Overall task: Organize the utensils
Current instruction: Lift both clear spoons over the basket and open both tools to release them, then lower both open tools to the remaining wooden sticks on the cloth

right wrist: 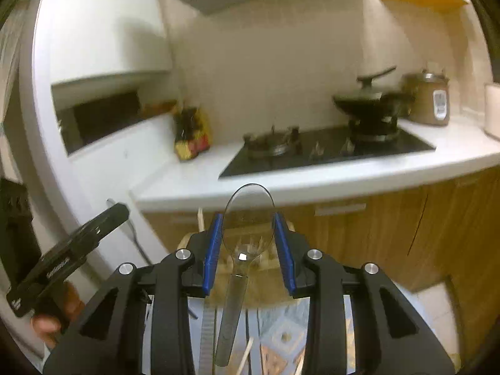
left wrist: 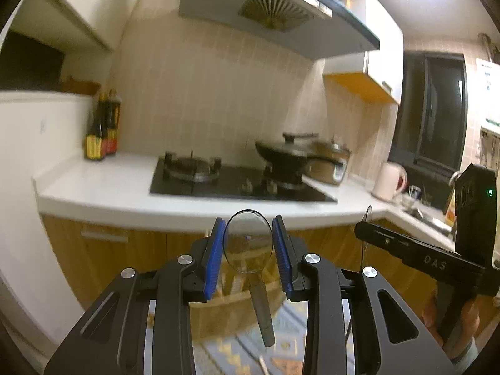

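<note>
In the left wrist view, my left gripper is shut on the round bowl of a clear plastic spoon. The spoon's handle hangs down toward the camera. In the right wrist view, my right gripper is likewise shut on the bowl of a second clear plastic spoon, handle down. Each gripper also shows from the side in the other's view: the right gripper at the right edge and the left gripper at the lower left. Both are held up in front of the counter edge.
A white counter carries a black gas hob, a lidded wok, a rice cooker, a white kettle and sauce bottles. A pale wooden utensil holder and a patterned cloth lie below the grippers.
</note>
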### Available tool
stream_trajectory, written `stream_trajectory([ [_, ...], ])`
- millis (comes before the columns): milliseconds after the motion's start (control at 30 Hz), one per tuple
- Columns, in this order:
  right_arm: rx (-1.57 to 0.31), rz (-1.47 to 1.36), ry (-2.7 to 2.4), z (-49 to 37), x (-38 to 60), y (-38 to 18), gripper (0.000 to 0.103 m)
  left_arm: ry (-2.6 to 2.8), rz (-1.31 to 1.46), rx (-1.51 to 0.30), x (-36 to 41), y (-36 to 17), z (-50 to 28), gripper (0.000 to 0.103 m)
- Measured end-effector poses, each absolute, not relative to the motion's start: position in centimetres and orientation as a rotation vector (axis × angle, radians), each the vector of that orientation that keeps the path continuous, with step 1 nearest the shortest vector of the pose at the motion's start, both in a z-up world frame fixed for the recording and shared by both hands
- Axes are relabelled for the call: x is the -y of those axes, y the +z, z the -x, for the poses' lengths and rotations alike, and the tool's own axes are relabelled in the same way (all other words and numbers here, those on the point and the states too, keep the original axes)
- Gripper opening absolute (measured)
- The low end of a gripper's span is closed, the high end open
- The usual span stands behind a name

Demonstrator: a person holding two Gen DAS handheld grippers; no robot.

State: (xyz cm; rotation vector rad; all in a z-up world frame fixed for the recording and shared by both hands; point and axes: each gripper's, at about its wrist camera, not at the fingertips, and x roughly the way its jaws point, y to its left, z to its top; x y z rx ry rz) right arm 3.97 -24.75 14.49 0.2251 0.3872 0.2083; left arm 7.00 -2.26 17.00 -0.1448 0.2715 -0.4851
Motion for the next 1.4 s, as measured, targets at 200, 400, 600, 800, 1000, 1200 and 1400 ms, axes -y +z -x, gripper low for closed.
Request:
stream_trajectory([
  [200, -0.246, -0.124, 0.055, -6.6, 24.6, 17.4, 0.03, -0.422, 0.136, -0.189, 3.7, 19.3, -8.6, 0.029],
  [400, -0.169, -0.082, -0.06, -10.3, 24.4, 16.3, 0.03, -0.406, 0.13, -0.166, 5.3, 18.2, -11.1, 0.029],
  [600, -0.118, -0.079, -0.085, -11.9, 24.0, 14.3, 0.03, -0.381, 0.122, -0.176, 5.6, 16.2, -13.1, 0.029],
  [800, -0.142, -0.078, -0.083, -13.1, 23.9, 11.5, 0.03, -0.381, 0.115, -0.219, 5.6, 14.0, -14.2, 0.029],
  [1000, -0.185, -0.072, -0.066, -13.6, 23.9, 9.7, 0.031, -0.38, 0.104, -0.24, 5.7, 12.9, -14.5, 0.029],
  [1200, -0.222, -0.098, -0.01, -12.4, 24.3, 10.0, 0.037, -0.398, 0.089, -0.274, 5.7, 12.5, -14.4, 0.034],
  [1400, -0.3, -0.168, 0.021, -10.5, 25.8, 10.3, 0.047, -0.424, 0.094, -0.273, 4.9, 13.6, -12.7, 0.047],
])
